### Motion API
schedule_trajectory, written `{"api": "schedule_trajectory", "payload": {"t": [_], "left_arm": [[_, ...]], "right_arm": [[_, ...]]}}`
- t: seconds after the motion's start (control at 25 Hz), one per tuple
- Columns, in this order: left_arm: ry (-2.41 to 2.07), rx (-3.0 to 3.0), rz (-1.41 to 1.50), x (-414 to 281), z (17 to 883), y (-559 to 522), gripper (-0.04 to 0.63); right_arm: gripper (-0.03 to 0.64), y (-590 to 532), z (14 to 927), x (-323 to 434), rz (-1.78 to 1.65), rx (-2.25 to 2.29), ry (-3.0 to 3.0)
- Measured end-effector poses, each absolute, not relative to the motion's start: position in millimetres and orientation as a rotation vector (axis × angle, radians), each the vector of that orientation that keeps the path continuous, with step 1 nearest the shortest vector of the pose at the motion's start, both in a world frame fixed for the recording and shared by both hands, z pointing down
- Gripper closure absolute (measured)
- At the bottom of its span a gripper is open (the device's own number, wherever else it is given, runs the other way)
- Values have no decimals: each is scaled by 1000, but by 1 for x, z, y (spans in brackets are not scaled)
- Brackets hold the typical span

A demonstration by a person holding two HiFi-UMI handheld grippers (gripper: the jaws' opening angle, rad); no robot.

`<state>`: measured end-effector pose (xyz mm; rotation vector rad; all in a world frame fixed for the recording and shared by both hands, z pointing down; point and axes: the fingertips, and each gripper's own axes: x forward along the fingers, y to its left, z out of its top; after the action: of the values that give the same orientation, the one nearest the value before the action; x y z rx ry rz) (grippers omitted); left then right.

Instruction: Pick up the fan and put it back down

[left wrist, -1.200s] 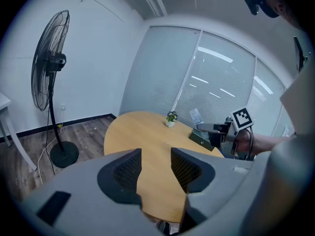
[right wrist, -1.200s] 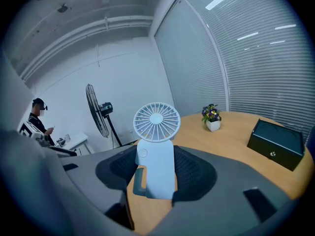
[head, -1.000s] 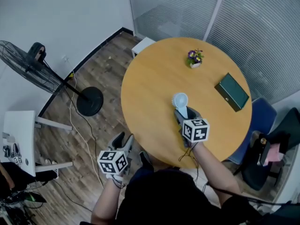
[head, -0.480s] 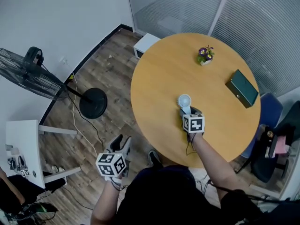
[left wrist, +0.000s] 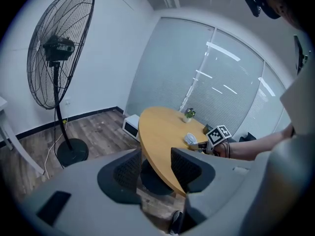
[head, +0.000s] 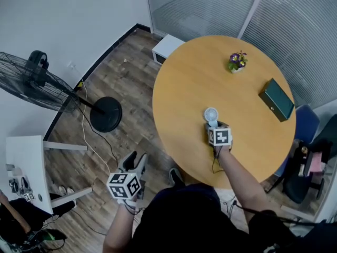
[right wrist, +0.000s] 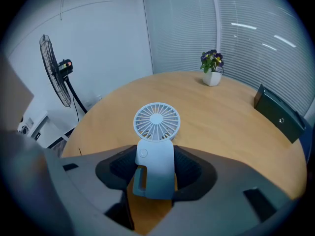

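Right tool (head: pixel 213 126) grips, tilted downward; left tool (head: pixel 135 161) open.

Desk fan (head: pixel 211 115) on the table (head: pixel 189 83), potted plant (head: pixel 238 62) behind, box (head: pixel 277 99) right, standing fan (head: pixel 38 70) on the floor (head: pixel 124 70) left.

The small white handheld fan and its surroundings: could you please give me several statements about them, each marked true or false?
The right gripper grips the small white handheld fan. True.
The left gripper holds a thing too. False: its jaws stand apart and empty, beside the round wooden table.
A dark green rectangular box lies on that table. True.
The tall black pedestal fan stands on the table. False: it stands on the wooden floor.
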<state>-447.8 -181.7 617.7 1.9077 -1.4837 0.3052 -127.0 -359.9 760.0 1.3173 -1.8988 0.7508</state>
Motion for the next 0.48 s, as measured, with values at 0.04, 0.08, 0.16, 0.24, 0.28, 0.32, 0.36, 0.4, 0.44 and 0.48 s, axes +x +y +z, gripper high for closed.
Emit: {"api": "schedule_trajectory", "payload": {"t": [0.04, 0.08, 0.16, 0.24, 0.28, 0.32, 0.36, 0.4, 0.44, 0.48], "left_arm": [[-1484, 1905, 304, -449, 618, -182, 411], [-1484, 1903, 303, -449, 619, -182, 411], [-1480, 1905, 301, -449, 619, -183, 411], [-1476, 1914, 300, -447, 618, -185, 411], [-1474, 1919, 300, -446, 617, -186, 411], [-1473, 1924, 301, -445, 615, -186, 411], [-1472, 1927, 301, -445, 614, -185, 411], [-1471, 1931, 302, -445, 614, -185, 411], [-1471, 1935, 302, -444, 613, -185, 411], [-1471, 1938, 302, -442, 612, -185, 411]], "right_arm": [[394, -361, 761, -127, 742, 1316, -1895], [394, -362, 762, -127, 735, 1316, -1896], [394, -361, 764, -127, 742, 1313, -1891], [393, -360, 770, -125, 760, 1317, -1884], [392, -359, 771, -125, 761, 1319, -1886], [390, -359, 771, -126, 758, 1318, -1892], [377, -358, 770, -127, 760, 1315, -1899], [352, -357, 769, -128, 767, 1313, -1908], [341, -356, 767, -128, 774, 1316, -1918], [334, -355, 764, -126, 777, 1323, -1928]]}}
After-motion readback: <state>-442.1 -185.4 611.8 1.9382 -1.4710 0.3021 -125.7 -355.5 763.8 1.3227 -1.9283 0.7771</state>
